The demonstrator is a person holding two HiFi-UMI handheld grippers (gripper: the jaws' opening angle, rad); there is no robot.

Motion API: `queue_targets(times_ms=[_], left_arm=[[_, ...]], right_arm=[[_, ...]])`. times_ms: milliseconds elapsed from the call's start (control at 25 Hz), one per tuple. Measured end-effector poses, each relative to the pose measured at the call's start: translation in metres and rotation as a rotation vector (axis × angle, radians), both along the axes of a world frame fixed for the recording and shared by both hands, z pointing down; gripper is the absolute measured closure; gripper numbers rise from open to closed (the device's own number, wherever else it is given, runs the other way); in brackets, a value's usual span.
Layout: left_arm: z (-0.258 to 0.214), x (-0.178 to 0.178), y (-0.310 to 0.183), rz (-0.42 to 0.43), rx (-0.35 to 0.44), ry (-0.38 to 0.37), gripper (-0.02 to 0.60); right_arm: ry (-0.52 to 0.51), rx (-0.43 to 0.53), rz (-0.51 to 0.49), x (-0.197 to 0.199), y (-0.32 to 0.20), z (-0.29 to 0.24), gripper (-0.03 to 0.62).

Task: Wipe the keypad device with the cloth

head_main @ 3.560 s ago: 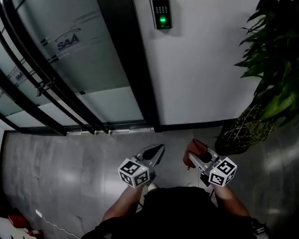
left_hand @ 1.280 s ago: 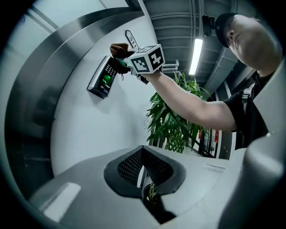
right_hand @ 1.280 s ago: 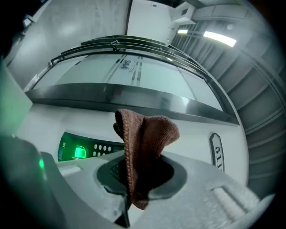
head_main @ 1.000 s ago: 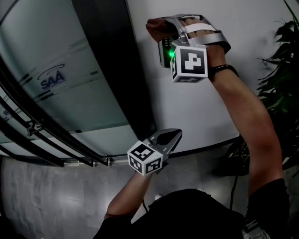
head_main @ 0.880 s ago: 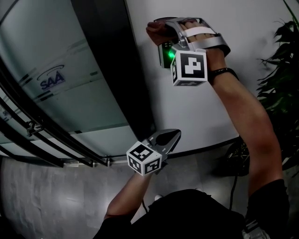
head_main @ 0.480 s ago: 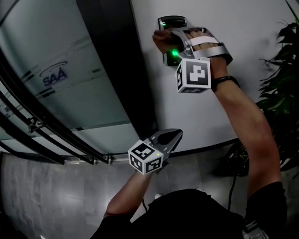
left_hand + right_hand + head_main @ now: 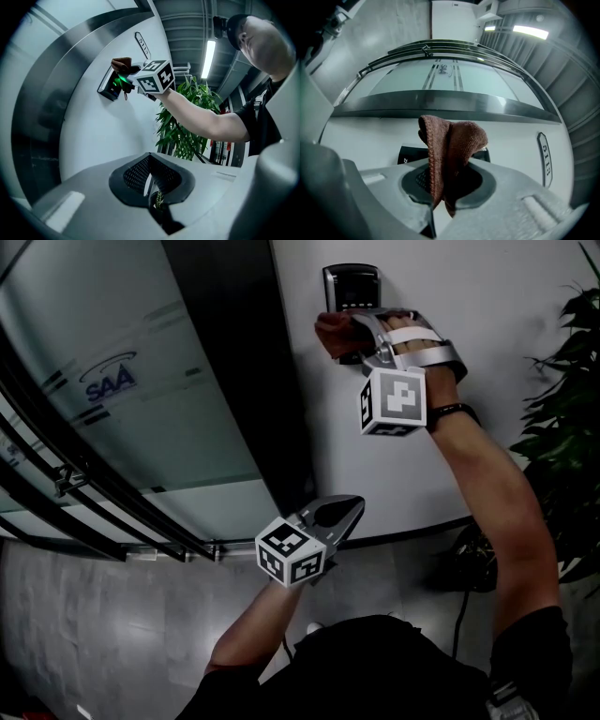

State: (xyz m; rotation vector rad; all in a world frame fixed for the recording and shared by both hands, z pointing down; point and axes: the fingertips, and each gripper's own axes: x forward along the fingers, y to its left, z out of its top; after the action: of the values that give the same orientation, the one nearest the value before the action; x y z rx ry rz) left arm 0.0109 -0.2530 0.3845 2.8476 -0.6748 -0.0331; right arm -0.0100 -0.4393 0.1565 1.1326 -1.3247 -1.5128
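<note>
Overhead, the head view shows the right gripper (image 7: 352, 331) raised against a white wall (image 7: 497, 287), its jaws clamped on a reddish-brown cloth (image 7: 333, 334). The keypad device (image 7: 351, 285) is a dark unit mounted on that wall, just beside a dark door frame (image 7: 234, 381). Its upper screen part shows above the cloth, and the bunched cloth covers its lower part, apparently pressed to it.

Right gripper view: the cloth (image 7: 452, 145) is pinched between the two jaws, which stand apart only by the thickness of the fabric. Its folds rise past the jaw tips and a short tail hangs below them. The dark body of the device (image 7: 407, 157) shows behind the cloth on either side. A numbered oval plate (image 7: 542, 159) sits on the wall to the right, and a glass door panel (image 7: 445, 79) lies beyond.

The left gripper (image 7: 349, 507) is held low in front of the person's body, well apart from the device. Left gripper view: the jaws are together, with only a thin slit of light between the dark pads (image 7: 136, 176) and nothing held. Beyond them this view shows the device (image 7: 108, 86) with a green light, the cloth (image 7: 122, 62) at it, the raised forearm (image 7: 201, 119) and a leafy plant (image 7: 183, 136) near the wall
</note>
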Motion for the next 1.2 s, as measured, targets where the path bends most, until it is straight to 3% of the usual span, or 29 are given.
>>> queue_targets(times_ms=[1200], left_arm=[[0.012, -0.017, 0.000, -0.045, -0.016, -0.023, 0.565]], right_arm=[[-0.013, -0.196, -0.010, 0.006, 0.001, 0.099, 0.546]])
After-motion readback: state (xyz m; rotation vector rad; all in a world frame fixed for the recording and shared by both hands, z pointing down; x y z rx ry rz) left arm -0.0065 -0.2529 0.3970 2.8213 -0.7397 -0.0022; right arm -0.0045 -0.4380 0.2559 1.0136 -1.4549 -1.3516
